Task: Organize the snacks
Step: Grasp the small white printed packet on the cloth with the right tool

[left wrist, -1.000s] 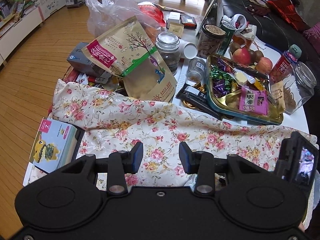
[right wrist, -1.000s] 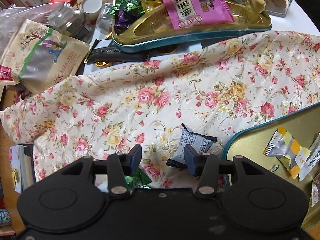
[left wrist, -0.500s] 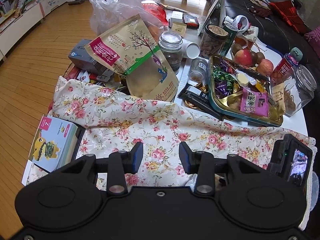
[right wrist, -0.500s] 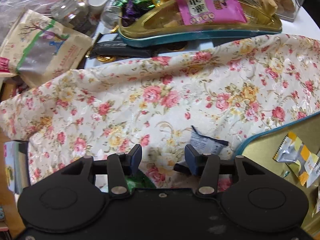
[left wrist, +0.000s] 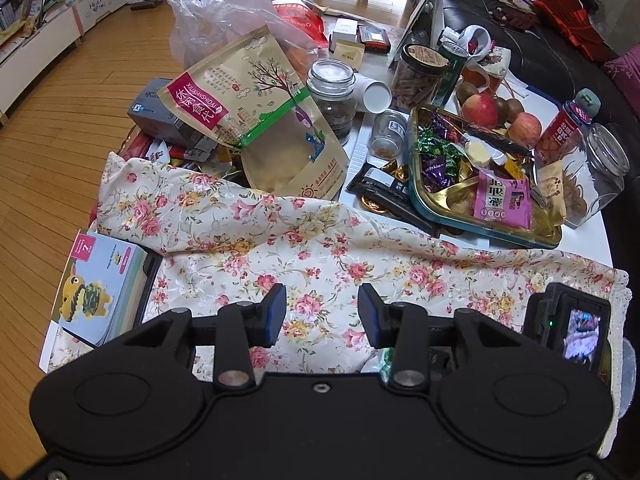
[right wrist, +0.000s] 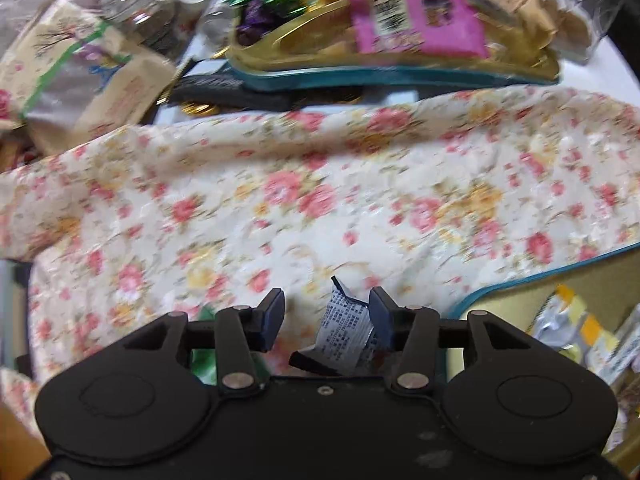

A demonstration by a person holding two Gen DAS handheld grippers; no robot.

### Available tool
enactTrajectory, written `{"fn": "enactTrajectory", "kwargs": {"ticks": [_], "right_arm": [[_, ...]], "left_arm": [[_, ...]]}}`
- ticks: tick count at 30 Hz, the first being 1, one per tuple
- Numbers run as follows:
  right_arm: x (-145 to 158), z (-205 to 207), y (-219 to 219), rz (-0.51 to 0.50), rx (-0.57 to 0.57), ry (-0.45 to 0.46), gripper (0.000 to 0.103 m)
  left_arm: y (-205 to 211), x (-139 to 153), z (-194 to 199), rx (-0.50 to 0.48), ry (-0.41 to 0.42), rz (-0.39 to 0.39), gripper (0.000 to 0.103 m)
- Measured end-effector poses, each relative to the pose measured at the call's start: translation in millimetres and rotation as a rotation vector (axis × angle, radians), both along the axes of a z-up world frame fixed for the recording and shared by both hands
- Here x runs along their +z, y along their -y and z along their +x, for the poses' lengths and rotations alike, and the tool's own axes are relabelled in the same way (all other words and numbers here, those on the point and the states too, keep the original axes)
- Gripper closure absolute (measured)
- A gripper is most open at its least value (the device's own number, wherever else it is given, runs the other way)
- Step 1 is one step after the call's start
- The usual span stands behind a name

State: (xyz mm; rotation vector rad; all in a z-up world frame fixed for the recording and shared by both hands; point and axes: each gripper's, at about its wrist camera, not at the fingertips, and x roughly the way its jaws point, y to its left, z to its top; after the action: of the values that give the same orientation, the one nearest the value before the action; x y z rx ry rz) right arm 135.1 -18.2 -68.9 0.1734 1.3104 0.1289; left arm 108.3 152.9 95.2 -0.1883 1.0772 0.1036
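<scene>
The right tool (right wrist: 326, 322) points steeply down at the cloth (right wrist: 320, 200), its jaws having just been opening. A small dark-and-white printed packet (right wrist: 344, 332) stands between them, leaning against the right finger (right wrist: 380, 320) and clear of the left one, so the jaws are apart and not clamping it. The packet's long axis runs roughly along the tool's pointing line, with its pointed dark corner aimed away from the tool. A green wrapper (right wrist: 204, 360) shows under the left finger's arm. Just to the right of the tool lies a gold tray (right wrist: 520, 292) with a teal rim, holding a silver-and-yellow sachet (right wrist: 568, 320). Beyond the cloth, farther ahead, a second gold tray (right wrist: 400, 76) carries a pink packet (right wrist: 416, 20) and purple and green sweets; this view is blurred.

The left tool (left wrist: 322, 314) is open and empty over the same cloth (left wrist: 320, 240) on the tabletop (left wrist: 600, 232). To its left lies a box (left wrist: 100, 284) with a cartoon figure. Ahead stand a large tan pouch (left wrist: 256, 112), a jar (left wrist: 332, 96) and the sweets tray (left wrist: 480, 188).
</scene>
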Motion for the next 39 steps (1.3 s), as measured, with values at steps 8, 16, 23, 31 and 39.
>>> {"fn": "enactTrajectory", "kwargs": {"ticks": [8,16,23,31,39], "right_arm": [[4.7,-19.5,-21.5,0.144,0.125,-0.074,0.055],[14.4,-37.1,-18.5,-0.078,0.108,0.006,0.051],[-7.4,-37.1,-18.7,0.004,0.066,-0.104,0.051],[-16.9,-46.9,-53.9,-0.109,0.114,-0.043,0.052],[-20.5,-45.5,-55.6,-0.124,0.102,-0.047,0.048]], "left_arm": [[2.6,-4.0,0.7,-0.013,-0.007,0.021,0.053],[1.3,-14.8,2.1,-0.026,-0.040,0.045,0.053],[4.9,-22.6,1.2,-0.035,-0.060,0.078,0.053],[9.1,-23.3,3.2,-0.044,-0.064,0.074,0.053],[8.9,-23.5,2.6,-0.043,-0.064,0.077,0.053]]}}
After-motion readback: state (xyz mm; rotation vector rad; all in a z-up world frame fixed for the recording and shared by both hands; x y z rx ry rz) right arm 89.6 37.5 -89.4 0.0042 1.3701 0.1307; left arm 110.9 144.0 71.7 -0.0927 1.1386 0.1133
